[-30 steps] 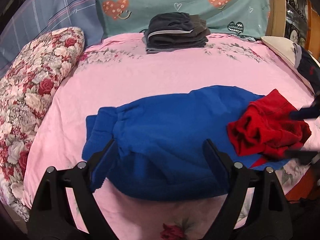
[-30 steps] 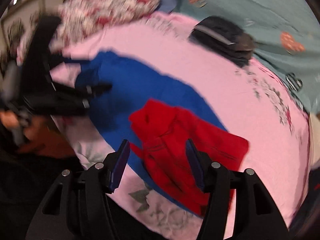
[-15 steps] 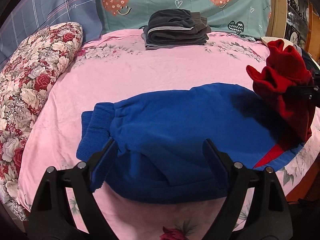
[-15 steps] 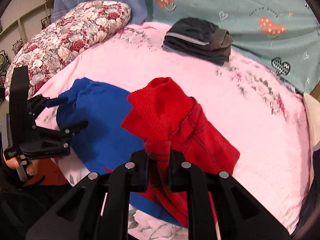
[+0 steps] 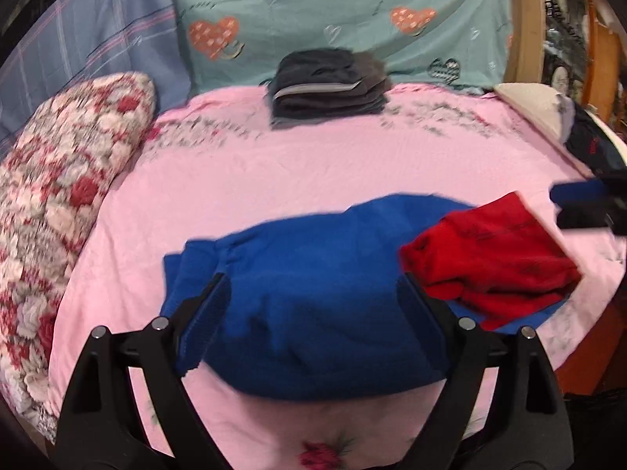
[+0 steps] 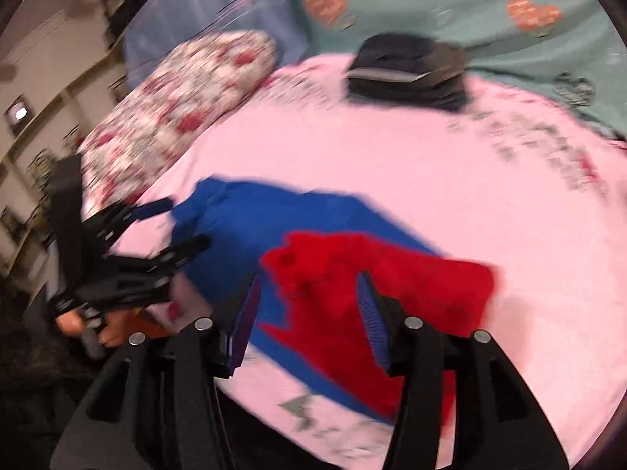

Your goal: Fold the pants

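Early stage: red pants (image 6: 384,290) lying crumpled on blue garment (image 5: 313,274) (unfolded); left gripper (image 5: 313,293) and right gripper (image 6: 309,305) both spread, empty.

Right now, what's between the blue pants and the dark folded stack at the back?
Only bare pink sheet with a faint floral print, nothing lying on it. The left wrist view shows it between the blue pants and the dark folded stack.
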The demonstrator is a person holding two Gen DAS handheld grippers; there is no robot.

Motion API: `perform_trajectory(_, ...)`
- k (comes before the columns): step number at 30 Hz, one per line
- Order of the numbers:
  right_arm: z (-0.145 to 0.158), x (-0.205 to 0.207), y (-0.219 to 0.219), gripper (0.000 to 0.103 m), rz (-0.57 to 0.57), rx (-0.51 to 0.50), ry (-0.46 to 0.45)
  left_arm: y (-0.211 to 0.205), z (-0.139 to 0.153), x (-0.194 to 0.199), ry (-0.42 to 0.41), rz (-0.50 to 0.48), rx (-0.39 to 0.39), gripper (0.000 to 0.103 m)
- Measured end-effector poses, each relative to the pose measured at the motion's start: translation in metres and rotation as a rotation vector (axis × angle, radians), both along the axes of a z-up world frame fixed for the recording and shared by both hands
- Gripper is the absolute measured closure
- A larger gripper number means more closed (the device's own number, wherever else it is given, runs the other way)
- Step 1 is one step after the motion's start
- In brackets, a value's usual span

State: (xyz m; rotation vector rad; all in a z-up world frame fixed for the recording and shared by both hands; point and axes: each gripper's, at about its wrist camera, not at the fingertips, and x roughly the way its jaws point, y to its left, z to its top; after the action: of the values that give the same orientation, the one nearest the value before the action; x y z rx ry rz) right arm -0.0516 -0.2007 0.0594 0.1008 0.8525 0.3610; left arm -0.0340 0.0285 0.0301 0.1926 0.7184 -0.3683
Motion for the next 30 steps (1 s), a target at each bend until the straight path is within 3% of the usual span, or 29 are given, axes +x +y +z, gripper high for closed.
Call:
perform_trajectory(1,0.000,0.002,-0.017,0.054,-0.053,-0.013,0.002,-0.012,0.006,-0.003,-0.009,-0.028,-0.008,0.016)
perform_trajectory(3,-0.009,0.016,-0.046,0.078,-0.135,-0.021,0.050,-0.042,0.016,-0.010,-0.019,-0.103,-0.030,0.016)
perform_trajectory(5,-0.027,0.032,-0.062,0.079,-0.185,-0.040,0.101,-0.070,0.019,-0.015,-0.025,-0.169,-0.042,0.016)
perform_trajectory(8,-0.055,0.054,-0.072,0.079,-0.213,-0.051,0.159,-0.110,0.001,-0.009,-0.011,-0.199,0.010,0.019)
perform_trajectory(10,-0.087,0.070,-0.070,0.079,-0.219,-0.074,0.256,-0.124,-0.029,0.008,0.067,-0.183,0.067,0.044)
perform_trajectory(11,-0.101,0.069,-0.065,0.080,-0.222,-0.095,0.289,-0.126,-0.046,0.018,0.122,-0.167,0.094,0.048)
perform_trajectory(12,-0.105,0.067,-0.059,0.080,-0.217,-0.118,0.252,-0.125,-0.064,0.028,0.185,-0.150,0.108,0.048)
perform_trajectory(14,-0.099,0.061,-0.052,0.080,-0.196,-0.159,0.228,-0.121,-0.072,0.029,0.177,-0.147,0.102,0.046)
perform_trajectory(19,-0.057,0.022,-0.058,0.080,-0.144,-0.061,0.193,-0.123,-0.068,0.029,0.174,-0.149,0.113,0.046)
perform_trajectory(21,-0.069,0.011,-0.050,0.080,-0.122,-0.101,0.244,-0.124,-0.069,0.028,0.168,-0.151,0.114,0.046)
perform_trajectory(23,-0.099,0.004,-0.051,0.079,-0.119,-0.119,0.313,-0.123,-0.071,0.029,0.172,-0.153,0.114,0.045)
perform_trajectory(24,-0.099,-0.002,-0.054,0.079,-0.121,-0.104,0.275,-0.123,-0.073,0.029,0.173,-0.152,0.118,0.045)
perform_trajectory(30,-0.079,-0.018,-0.059,0.078,-0.144,-0.090,0.277,-0.119,-0.068,0.025,0.164,-0.149,0.119,0.043)
